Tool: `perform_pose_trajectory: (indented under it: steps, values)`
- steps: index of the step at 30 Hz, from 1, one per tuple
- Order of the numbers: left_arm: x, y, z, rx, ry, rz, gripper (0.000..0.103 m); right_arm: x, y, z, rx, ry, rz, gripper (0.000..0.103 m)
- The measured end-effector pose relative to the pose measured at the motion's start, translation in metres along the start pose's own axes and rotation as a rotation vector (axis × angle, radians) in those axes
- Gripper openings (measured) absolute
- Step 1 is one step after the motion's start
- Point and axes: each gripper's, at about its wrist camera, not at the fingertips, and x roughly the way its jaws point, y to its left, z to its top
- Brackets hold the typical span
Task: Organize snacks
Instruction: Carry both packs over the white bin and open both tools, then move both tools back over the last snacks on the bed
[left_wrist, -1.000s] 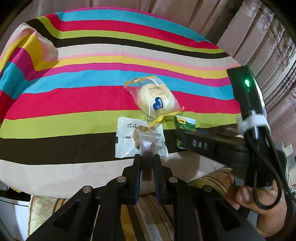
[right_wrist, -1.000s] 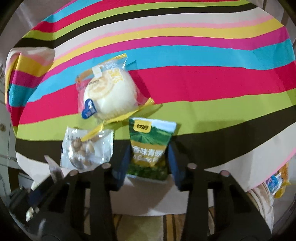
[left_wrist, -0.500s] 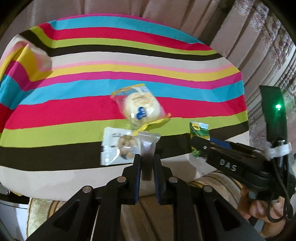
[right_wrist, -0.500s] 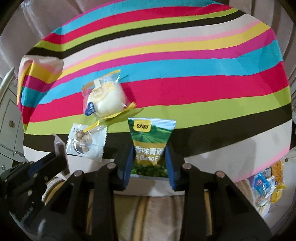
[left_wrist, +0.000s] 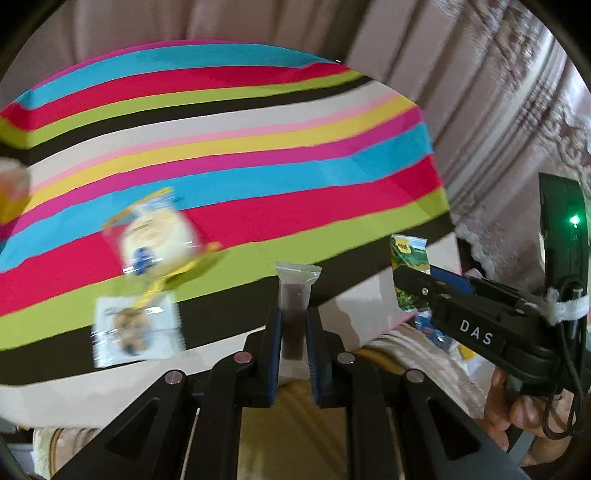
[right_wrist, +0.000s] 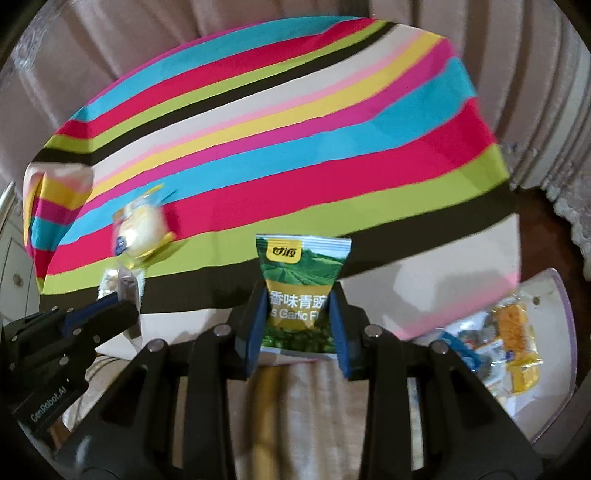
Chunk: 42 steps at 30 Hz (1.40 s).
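My left gripper (left_wrist: 293, 325) is shut on a small clear packet with a dark bar (left_wrist: 294, 295), held above the near edge of the striped table (left_wrist: 258, 147). My right gripper (right_wrist: 297, 314) is shut on a green pea snack bag (right_wrist: 301, 284), held upright off the table; it also shows in the left wrist view (left_wrist: 408, 269). A wrapped round bun (left_wrist: 155, 240) and a white nut packet (left_wrist: 135, 328) lie on the cloth to the left. The bun also shows in the right wrist view (right_wrist: 142, 229).
A tray (right_wrist: 561, 314) with several wrapped snacks sits low at the right, beyond the table's edge. Curtains hang behind the table. A striped cushion lies below the grippers.
Both grippers have pulled back and lifted away from the table with their packets, swinging to the right. The bun and nut packet stay on the cloth. The snack tray has come into view.
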Motion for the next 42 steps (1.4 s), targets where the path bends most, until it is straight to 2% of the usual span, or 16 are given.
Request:
perform_pose_trajectory:
  steps: [7,15,25,27,28,29,30,31,34,39,42]
  values:
    - [0.025,-0.053,0.006,0.081,0.062,-0.087,0.013,-0.011,-0.063,-0.009,0.083,-0.026,-0.05,0.036]
    - [0.059,-0.118,0.007,0.15,0.147,-0.212,0.013,-0.018,-0.144,-0.028,0.191,-0.023,-0.166,0.036]
    - [0.082,-0.176,0.001,0.236,0.23,-0.304,0.014,-0.029,-0.225,-0.049,0.322,-0.007,-0.303,0.037]
    - [0.084,-0.183,0.001,0.247,0.242,-0.332,0.017,-0.034,-0.235,-0.053,0.348,-0.015,-0.324,0.038]
    - [0.087,-0.187,0.002,0.253,0.252,-0.338,0.022,-0.036,-0.239,-0.054,0.362,-0.017,-0.332,0.043]
    - [0.088,-0.191,0.0,0.265,0.261,-0.34,0.031,-0.037,-0.243,-0.055,0.376,-0.018,-0.339,0.049]
    - [0.089,-0.194,0.001,0.272,0.262,-0.336,0.037,-0.039,-0.246,-0.056,0.389,-0.022,-0.346,0.065]
    - [0.089,-0.197,0.001,0.278,0.257,-0.332,0.046,-0.041,-0.249,-0.056,0.397,-0.03,-0.349,0.074]
    - [0.083,-0.192,0.003,0.264,0.219,-0.323,0.047,-0.044,-0.249,-0.053,0.397,-0.04,-0.355,0.074]
    - [0.071,-0.188,0.009,0.279,0.1,-0.3,0.047,-0.042,-0.236,-0.047,0.38,-0.041,-0.331,0.075]
    - [0.061,-0.188,0.014,0.32,0.046,-0.232,0.049,-0.04,-0.224,-0.041,0.358,-0.045,-0.321,0.075]
